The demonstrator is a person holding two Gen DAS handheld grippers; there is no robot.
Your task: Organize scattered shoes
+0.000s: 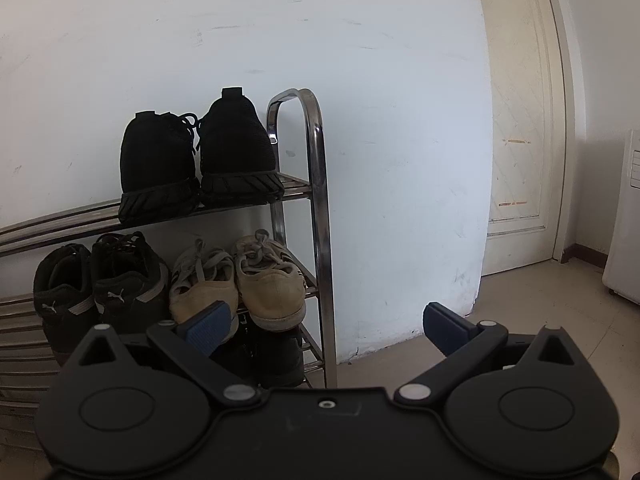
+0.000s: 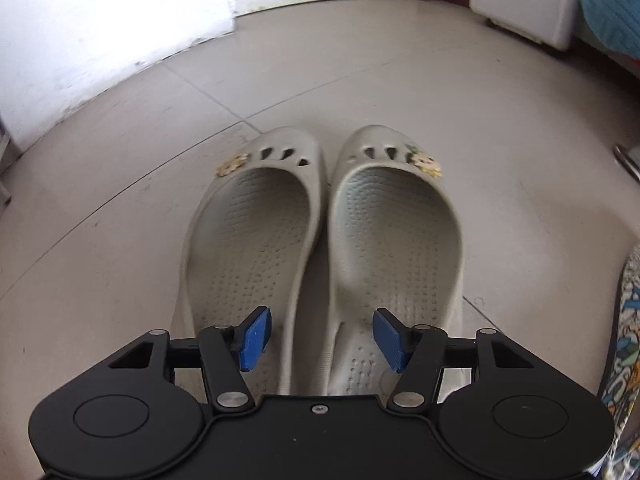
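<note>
Right gripper (image 2: 320, 339), half open and empty, straddles light, flexible grey clogs' (image 2: 320, 248) adjoining inner heel walls: best hold.

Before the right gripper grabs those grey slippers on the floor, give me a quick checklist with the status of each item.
1. Right gripper open: ok, the blue fingers stand apart with nothing pressed between them.
2. Pair of grey perforated rubber slippers side by side, inner walls together: ok.
3. Fingers straddle both inner heel walls: ok, one finger over each slipper.
4. Fingers low enough to pinch the walls: cannot tell.
5. Left gripper free: ok, open and empty.
6. Room on the steel shoe rack: cannot tell; the top shelf left of the black knit sneakers looks bare, but little of it shows.
</note>
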